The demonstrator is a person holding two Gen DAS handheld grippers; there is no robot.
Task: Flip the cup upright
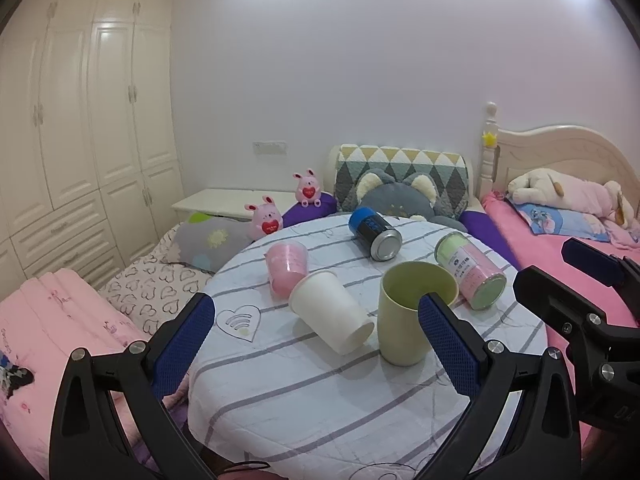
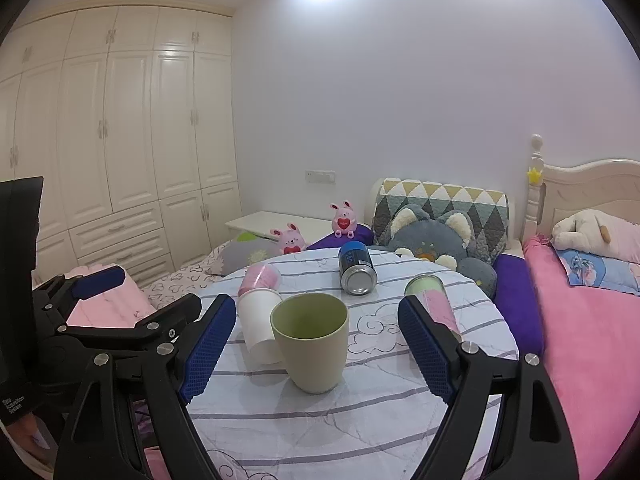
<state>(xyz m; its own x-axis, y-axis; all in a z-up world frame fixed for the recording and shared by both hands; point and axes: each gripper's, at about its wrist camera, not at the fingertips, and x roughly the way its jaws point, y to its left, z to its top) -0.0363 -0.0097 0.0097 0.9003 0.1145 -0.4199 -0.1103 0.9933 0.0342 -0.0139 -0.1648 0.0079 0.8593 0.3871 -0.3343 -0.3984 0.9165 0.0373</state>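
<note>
A pale green cup (image 1: 408, 312) stands upright on the round striped table (image 1: 320, 400); it also shows in the right wrist view (image 2: 312, 344). A white paper cup (image 1: 332, 316) lies on its side just left of it, seen too in the right wrist view (image 2: 258, 324). My left gripper (image 1: 316, 348) is open and empty, held back from the cups. My right gripper (image 2: 316, 348) is open and empty, its fingers either side of the green cup but nearer the camera. The right gripper also shows at the right edge of the left wrist view (image 1: 576, 280).
A pink cup (image 1: 286, 266), a blue can (image 1: 374, 232) and a green-and-pink canister (image 1: 472, 270) lie on their sides further back on the table. Beds with pink bedding (image 2: 592, 340), pillows and plush toys surround the table. A white wardrobe (image 1: 80, 140) stands at left.
</note>
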